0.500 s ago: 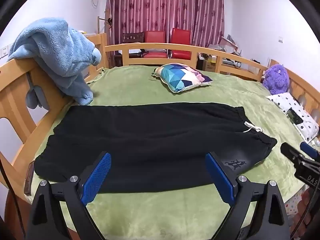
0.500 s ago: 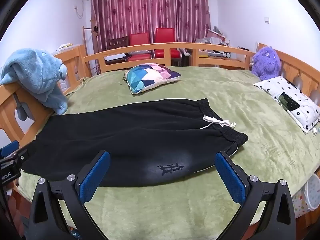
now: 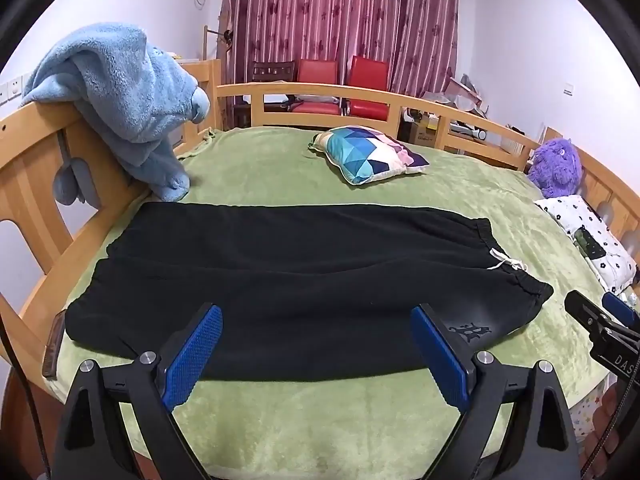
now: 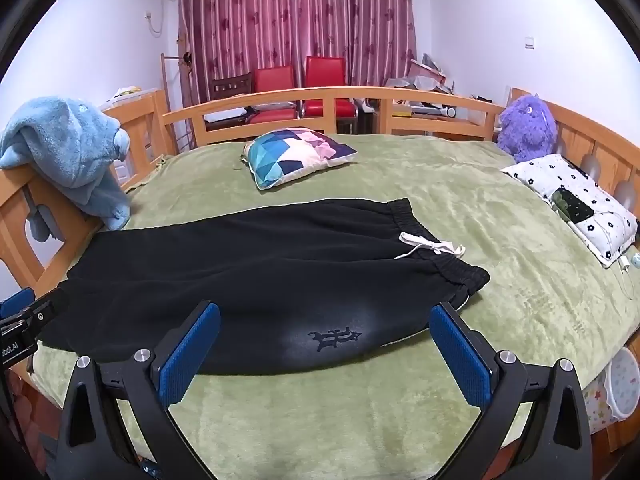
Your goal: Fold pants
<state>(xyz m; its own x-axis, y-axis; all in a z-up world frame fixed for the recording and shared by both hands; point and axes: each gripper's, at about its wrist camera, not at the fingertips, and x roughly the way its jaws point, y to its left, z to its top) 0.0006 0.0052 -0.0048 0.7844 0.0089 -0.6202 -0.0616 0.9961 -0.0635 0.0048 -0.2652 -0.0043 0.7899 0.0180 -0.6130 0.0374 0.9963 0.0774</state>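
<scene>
A big bed with a green blanket (image 3: 360, 420) fills the room, its wooden rail (image 3: 320, 90) curving round the far side. Across the middle of it lie the black pants (image 3: 304, 276), spread flat and unfolded, both legs side by side running out toward nine o'clock, the elastic waistband toward three o'clock with its white drawstring (image 4: 430, 249) lying loose on the blanket. A small dark emblem (image 4: 334, 336) sits on the near leg close to the waist.

A blue plush towel (image 3: 120, 96) hangs over the rail at ten o'clock, its tip just beside the far leg's hem. A patterned cushion (image 3: 368, 154) lies at twelve o'clock, well apart from the pants. A purple soft toy (image 4: 526, 128) sits at two o'clock above a flowered white pillow (image 4: 576, 204).

The left gripper (image 3: 316, 344) hovers at six o'clock over the near leg, jaws spread wide, nothing between them. The right gripper (image 4: 326, 346) hovers by the emblem, equally wide and empty.
</scene>
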